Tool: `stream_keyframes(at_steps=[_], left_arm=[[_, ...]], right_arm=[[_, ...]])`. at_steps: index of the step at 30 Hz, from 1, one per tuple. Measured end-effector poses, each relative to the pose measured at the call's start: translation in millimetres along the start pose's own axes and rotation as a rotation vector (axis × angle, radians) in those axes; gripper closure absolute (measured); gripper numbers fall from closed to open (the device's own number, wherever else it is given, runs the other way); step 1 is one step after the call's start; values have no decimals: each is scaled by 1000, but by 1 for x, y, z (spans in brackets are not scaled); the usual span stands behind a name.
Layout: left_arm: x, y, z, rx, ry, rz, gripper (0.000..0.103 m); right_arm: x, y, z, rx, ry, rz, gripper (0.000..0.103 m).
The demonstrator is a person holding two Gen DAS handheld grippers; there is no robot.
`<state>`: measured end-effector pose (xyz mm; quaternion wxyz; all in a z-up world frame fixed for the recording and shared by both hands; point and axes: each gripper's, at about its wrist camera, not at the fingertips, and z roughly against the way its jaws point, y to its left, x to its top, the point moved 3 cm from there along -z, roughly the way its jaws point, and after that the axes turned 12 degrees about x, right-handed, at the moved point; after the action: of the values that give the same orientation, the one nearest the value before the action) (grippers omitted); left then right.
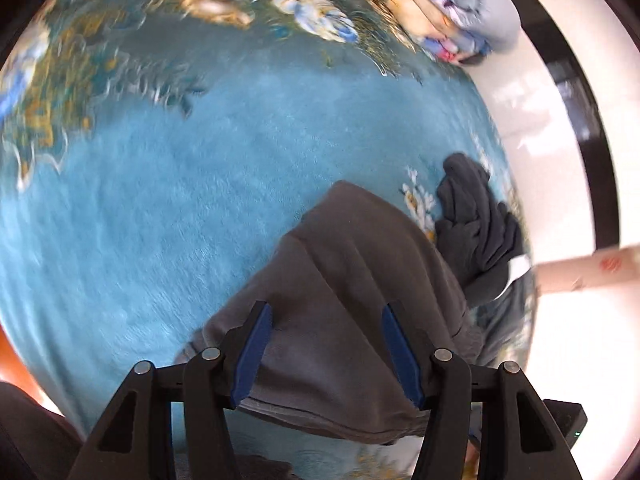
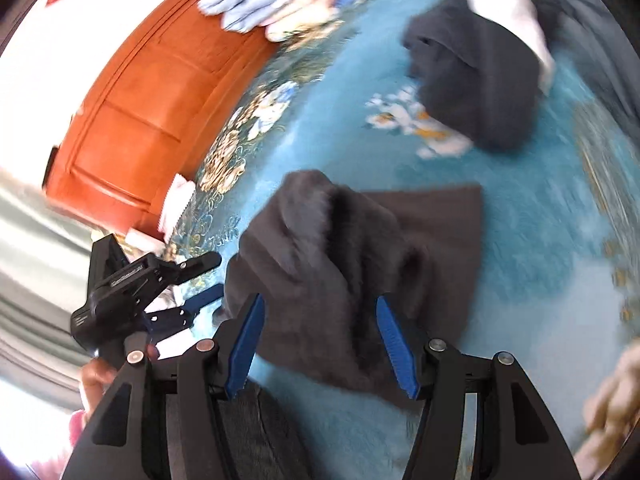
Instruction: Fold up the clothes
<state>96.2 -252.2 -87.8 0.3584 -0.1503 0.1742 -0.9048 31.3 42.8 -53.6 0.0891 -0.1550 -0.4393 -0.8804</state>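
A grey-brown garment lies partly folded on the blue floral bedspread. My left gripper hovers open over its near edge, nothing between the blue pads. In the right wrist view the same garment is bunched into a ridge, with a flat corner reaching right. My right gripper is open above its near part, fingers either side of the ridge. The left gripper shows at the left of that view, a hand behind it. A dark navy garment lies crumpled to the right.
A stack of folded clothes in pale blue and prints sits at the far corner of the bed. An orange-brown wooden headboard borders the bed. A white floor with a dark strip lies beyond the bed's right edge.
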Motion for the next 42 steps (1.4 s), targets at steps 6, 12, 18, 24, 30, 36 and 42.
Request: stream_keyframes(at_steps=[6,12,18,24,30,36,42], left_arm=[[-2,-4,-2,24,-18,-42,41],[4,6,-3,-52,4,0,41],[6,8,-4,-77,14,19,41],[6,7,-6,-73,16,14,41],[6,9,-7,-74,19,19,41],[6,12,-9,-71,29,32,41],[3,0,-10,-80,54,-46,41]], right_arm=[[20,-2,-32,8,39,2,44],[16,7,-21,50,-22,25,55],[11,8,-7,64,-68,-7,58],[22,2,-21,46,-38,20,58],[38,5,-27,104,-29,10,58],[43,5,-15,201,-87,-66,82],[48,6,-2,298,-146,-141,96]])
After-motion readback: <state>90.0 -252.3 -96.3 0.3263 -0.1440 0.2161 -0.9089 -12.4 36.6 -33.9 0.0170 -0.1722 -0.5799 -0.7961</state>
